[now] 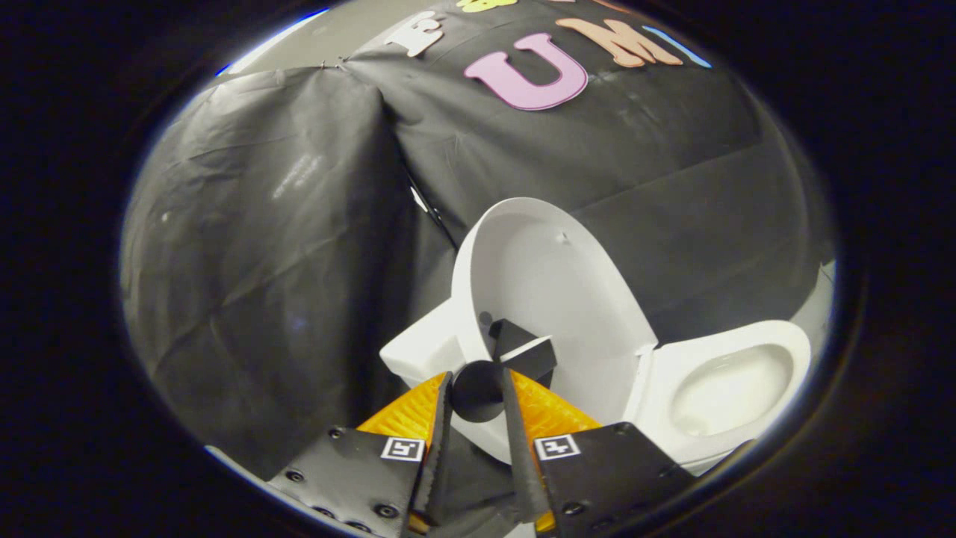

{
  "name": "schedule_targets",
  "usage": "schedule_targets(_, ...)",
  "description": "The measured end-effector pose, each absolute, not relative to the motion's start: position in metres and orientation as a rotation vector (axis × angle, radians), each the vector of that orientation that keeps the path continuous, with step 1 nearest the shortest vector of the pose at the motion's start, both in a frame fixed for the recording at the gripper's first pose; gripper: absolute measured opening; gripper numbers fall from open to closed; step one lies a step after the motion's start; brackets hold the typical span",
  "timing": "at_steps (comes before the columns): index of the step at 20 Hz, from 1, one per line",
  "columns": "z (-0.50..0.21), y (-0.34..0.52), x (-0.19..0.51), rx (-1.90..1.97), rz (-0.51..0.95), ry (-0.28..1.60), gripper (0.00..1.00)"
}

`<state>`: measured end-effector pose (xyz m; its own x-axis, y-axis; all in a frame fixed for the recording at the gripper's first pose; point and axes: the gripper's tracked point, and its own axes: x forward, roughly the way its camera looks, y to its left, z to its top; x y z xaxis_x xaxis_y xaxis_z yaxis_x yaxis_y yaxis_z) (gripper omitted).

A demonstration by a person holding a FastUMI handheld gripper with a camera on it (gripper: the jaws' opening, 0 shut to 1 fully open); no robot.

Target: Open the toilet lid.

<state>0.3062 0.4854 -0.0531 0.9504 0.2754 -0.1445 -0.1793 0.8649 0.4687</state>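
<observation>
White lid point(556, 299) upright btwn fingers point(437, 418)

Black cloth wall point(284, 246) all round, creased and glossy, catching soft sheen from overhead light. Two panels meet at a seam point(388, 142), pinned at the top. Grey surface point(328, 33) above the cloth edge.

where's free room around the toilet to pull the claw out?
Free: the gap between the raised lid and the booth's cloth wall beside it, and the open bowl beyond the lid's far edge. Crowded: at the claw itself, where the fingers close on the black knob mounted on the lid, right against the lid's rim.
</observation>
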Motion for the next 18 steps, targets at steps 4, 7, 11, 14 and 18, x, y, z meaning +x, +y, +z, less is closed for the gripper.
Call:
schedule_targets(4,-0.039,0.477,0.295,0.451,0.253,0.162,0.47)
schedule_targets(7,-0.022,0.461,0.286,0.439,0.265,0.106,0.53)
schedule_targets(11,0.012,0.399,0.276,0.391,0.197,0.014,0.55)
schedule_targets(14,0.027,0.338,0.269,0.352,0.103,-0.034,0.55)
schedule_targets(18,0.037,0.259,0.256,0.279,0.016,-0.049,0.55)
